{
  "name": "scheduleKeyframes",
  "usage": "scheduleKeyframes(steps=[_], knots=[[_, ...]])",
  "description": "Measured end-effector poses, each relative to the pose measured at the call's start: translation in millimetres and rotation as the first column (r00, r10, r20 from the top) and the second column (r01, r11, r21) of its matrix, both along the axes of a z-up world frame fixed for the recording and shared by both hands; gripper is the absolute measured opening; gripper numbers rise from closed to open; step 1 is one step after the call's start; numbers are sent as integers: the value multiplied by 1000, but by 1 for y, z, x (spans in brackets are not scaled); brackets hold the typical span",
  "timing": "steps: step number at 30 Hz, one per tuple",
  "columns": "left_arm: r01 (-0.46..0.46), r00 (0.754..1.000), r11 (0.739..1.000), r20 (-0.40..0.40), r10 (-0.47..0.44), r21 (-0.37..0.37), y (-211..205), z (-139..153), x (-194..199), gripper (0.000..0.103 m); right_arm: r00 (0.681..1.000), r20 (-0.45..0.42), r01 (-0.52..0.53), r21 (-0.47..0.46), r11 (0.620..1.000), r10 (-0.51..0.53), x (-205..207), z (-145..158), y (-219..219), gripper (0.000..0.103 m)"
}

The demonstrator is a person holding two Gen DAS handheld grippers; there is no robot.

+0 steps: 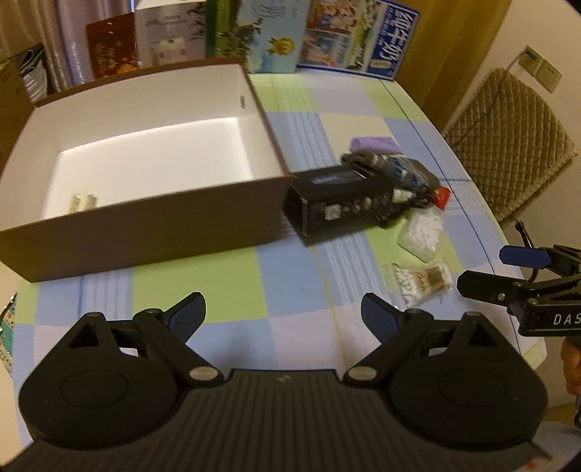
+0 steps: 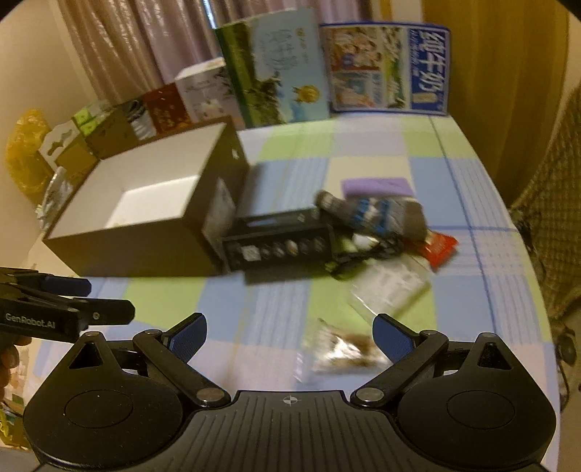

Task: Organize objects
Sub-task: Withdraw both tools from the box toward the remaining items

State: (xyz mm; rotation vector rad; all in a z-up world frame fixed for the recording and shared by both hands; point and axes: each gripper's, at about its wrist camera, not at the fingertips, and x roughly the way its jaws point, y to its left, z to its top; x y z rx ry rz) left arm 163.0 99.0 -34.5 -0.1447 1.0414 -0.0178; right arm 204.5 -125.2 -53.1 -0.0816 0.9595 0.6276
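Note:
An open brown box with a white inside (image 1: 145, 159) stands on the checked tablecloth (image 1: 290, 283); a small pale item (image 1: 84, 201) lies in its front left corner. Right of the box lie a black carton (image 1: 341, 201), a grey-blue sock bundle (image 1: 395, 167), a purple item (image 1: 374, 145), a red packet (image 1: 442, 198), a clear bag of white pieces (image 1: 423, 228) and a bag of cotton swabs (image 1: 421, 283). My left gripper (image 1: 283, 312) is open and empty above the table's front. My right gripper (image 2: 290, 332) is open and empty, just above the swab bag (image 2: 345, 350).
Printed cartons and boxes (image 1: 276, 32) stand along the back edge behind the brown box. A quilted chair back (image 1: 508, 145) is beyond the table's right edge. Curtains (image 2: 145, 47) hang behind. The box (image 2: 145, 203) also shows in the right wrist view.

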Motion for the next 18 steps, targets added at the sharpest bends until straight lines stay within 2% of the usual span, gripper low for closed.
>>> scheduleKeyframes(steps=[11, 18], knots=[[75, 997, 997, -27, -75, -22, -44, -18, 18, 91, 995, -39, 88, -29, 996, -89, 9, -13, -46, 95], [162, 987, 986, -16, -163, -32, -76, -28, 28, 90, 988, -57, 139, -56, 989, -142, 16, -24, -73, 95]])
